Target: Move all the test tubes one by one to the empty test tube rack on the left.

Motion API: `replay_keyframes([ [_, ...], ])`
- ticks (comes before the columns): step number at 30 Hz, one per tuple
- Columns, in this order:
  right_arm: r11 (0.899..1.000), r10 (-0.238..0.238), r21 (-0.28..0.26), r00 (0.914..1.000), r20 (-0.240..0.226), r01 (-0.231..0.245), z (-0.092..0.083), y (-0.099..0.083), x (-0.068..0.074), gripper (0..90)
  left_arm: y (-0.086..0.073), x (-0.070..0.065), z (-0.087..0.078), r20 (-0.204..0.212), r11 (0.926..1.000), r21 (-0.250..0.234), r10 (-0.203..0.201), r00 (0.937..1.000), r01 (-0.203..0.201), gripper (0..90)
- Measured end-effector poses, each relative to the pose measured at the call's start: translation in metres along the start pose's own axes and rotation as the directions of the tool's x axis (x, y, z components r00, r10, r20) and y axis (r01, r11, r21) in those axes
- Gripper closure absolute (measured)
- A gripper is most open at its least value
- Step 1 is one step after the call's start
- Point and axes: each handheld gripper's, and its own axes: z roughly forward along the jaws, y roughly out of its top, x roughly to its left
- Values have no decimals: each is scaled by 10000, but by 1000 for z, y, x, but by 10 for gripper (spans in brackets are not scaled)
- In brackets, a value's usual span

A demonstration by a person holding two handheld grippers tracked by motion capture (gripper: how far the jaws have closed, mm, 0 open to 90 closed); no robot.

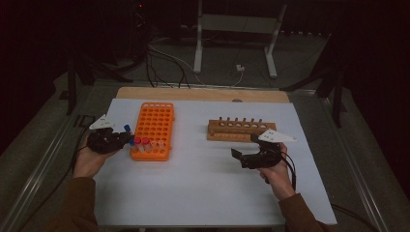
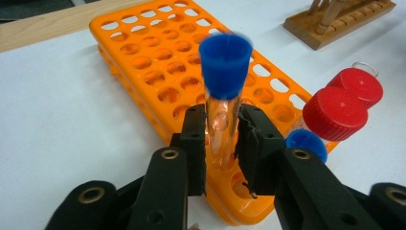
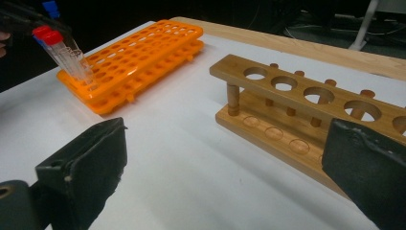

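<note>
A clear tube with a blue cap (image 2: 225, 64) stands upright between the jaws of my left gripper (image 2: 223, 143), which is shut on its glass just below the cap. The tube is at the near left corner of the orange rack (image 2: 143, 48); its lower end is hidden. In the high view the left gripper (image 1: 126, 137) sits at the rack's (image 1: 153, 116) left side. Two red-capped tubes (image 2: 335, 112) and another blue-capped tube (image 2: 306, 143) stand in the rack's near row. My right gripper (image 3: 225, 143) is open and empty, in front of the wooden rack (image 3: 287, 100).
The wooden rack (image 1: 239, 129) has one row of holes, all without tubes. A white sheet (image 1: 203, 183) covers the table, with a wooden edge (image 1: 203, 93) at the back. A frame's legs (image 1: 198, 58) and cables lie on the floor beyond.
</note>
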Motion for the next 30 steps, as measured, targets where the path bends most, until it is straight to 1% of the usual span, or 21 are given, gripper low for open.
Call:
replay_keyframes([
  [4,10000,25,10,10000,11,-25,0,0,0,20,0,1,-1,-90,10000,43,42,10000,-42,700],
  [7,10000,29,14,10000,28,-29,0,0,0,19,0,0,-3,-131,9999,83,132,9998,-131,698],
  [9,10000,30,22,10000,25,-30,0,0,0,19,0,0,-5,-203,9998,14,199,9996,-199,686],
  [13,10000,32,59,10000,32,-32,1,-1,0,19,1,0,-7,-211,9998,-112,160,9996,-162,669],
  [16,10000,28,79,10000,14,-29,1,-1,0,19,2,1,-8,-217,9996,-209,180,9996,-184,670],
  [26,10000,55,75,10000,31,-56,1,-2,-1,20,5,2,-17,-102,9974,-721,25,9999,-32,699],
  [30,9999,51,118,10000,14,-51,2,-2,0,20,6,2,-16,-55,9970,-774,-37,10000,33,727],
])
